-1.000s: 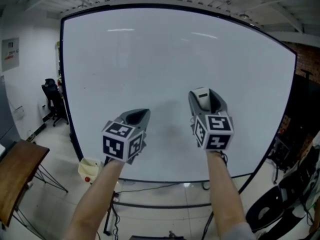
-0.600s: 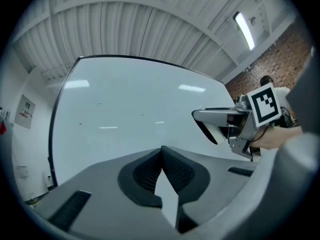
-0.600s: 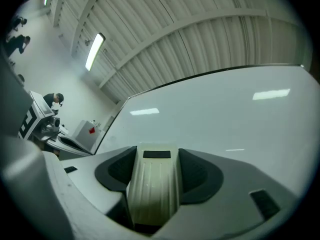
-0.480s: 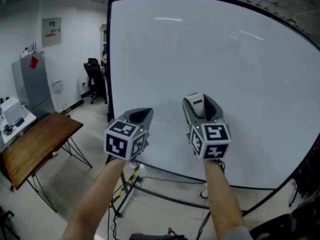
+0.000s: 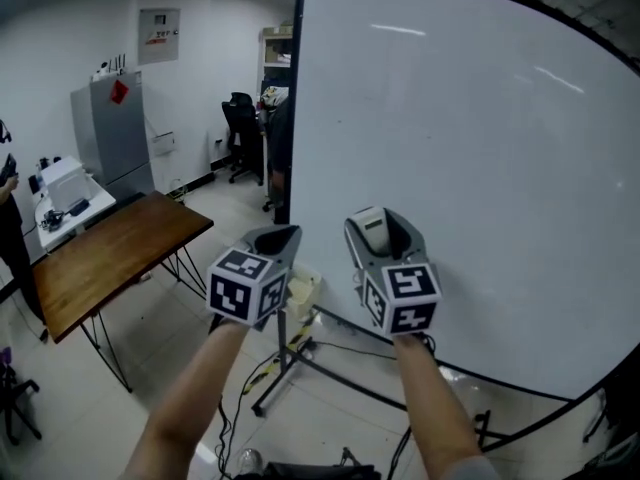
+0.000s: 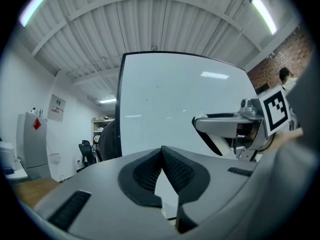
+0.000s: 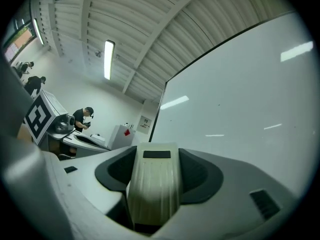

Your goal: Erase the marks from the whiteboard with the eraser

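The big whiteboard point(image 5: 480, 148) fills the right of the head view, and its surface looks almost bare. My right gripper point(image 5: 380, 230) is held before its lower left part, shut on a cream ribbed eraser point(image 5: 374, 220). That eraser point(image 7: 154, 184) sits between the dark pads in the right gripper view, with the whiteboard point(image 7: 240, 104) beyond it. My left gripper point(image 5: 275, 236) hangs beside it, near the board's left edge. In the left gripper view its pads point(image 6: 150, 171) meet at the tip with nothing between them. Neither gripper touches the board.
A wooden table point(image 5: 110, 258) on thin metal legs stands at the left. A grey cabinet point(image 5: 115, 133) and an office chair point(image 5: 240, 128) are behind it. The board's stand legs point(image 5: 300, 368) and cables lie on the floor below. A person point(image 5: 10, 228) stands at the far left.
The view has swung left, so the board now sits at the right and the table and room have come in. Both grippers shifted toward the board's left edge and lower; the eraser stays held.
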Tool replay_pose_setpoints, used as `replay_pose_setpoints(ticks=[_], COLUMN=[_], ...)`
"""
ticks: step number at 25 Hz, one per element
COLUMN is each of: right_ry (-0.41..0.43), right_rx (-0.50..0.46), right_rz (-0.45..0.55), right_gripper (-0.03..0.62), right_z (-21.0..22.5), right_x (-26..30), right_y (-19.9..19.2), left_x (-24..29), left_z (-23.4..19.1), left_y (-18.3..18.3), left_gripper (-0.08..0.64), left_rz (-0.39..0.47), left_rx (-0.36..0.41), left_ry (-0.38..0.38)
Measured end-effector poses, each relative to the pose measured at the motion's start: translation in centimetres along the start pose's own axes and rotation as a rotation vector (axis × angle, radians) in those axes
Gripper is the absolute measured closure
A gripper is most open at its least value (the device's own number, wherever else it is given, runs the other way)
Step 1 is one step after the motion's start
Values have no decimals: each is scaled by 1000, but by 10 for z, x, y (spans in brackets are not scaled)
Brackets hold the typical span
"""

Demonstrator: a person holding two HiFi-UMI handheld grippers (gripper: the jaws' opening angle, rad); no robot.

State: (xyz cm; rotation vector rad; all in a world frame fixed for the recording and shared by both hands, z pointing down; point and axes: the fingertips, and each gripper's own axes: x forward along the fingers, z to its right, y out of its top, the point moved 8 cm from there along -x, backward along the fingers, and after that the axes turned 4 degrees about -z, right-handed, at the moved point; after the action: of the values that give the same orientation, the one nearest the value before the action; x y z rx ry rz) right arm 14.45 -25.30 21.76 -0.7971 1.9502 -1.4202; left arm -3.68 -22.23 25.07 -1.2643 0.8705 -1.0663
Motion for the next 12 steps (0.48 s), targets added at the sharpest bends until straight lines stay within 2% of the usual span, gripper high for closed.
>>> replay_pose_setpoints(ticks=[4, 12], right_ry=[-1, -103], right_rx=[22, 84], right_rz=[-49, -146], right_gripper=[333, 333], right_z=[-35, -88], right_x=[27, 77], right_y=[-28, -82], left_x=[-2, 16], left_z=[-33, -90], left_y=[-32, -86], left_gripper=[563, 563], left_rz=[-11, -49], left_rx=[-22, -34], left_ry=[-36, -197])
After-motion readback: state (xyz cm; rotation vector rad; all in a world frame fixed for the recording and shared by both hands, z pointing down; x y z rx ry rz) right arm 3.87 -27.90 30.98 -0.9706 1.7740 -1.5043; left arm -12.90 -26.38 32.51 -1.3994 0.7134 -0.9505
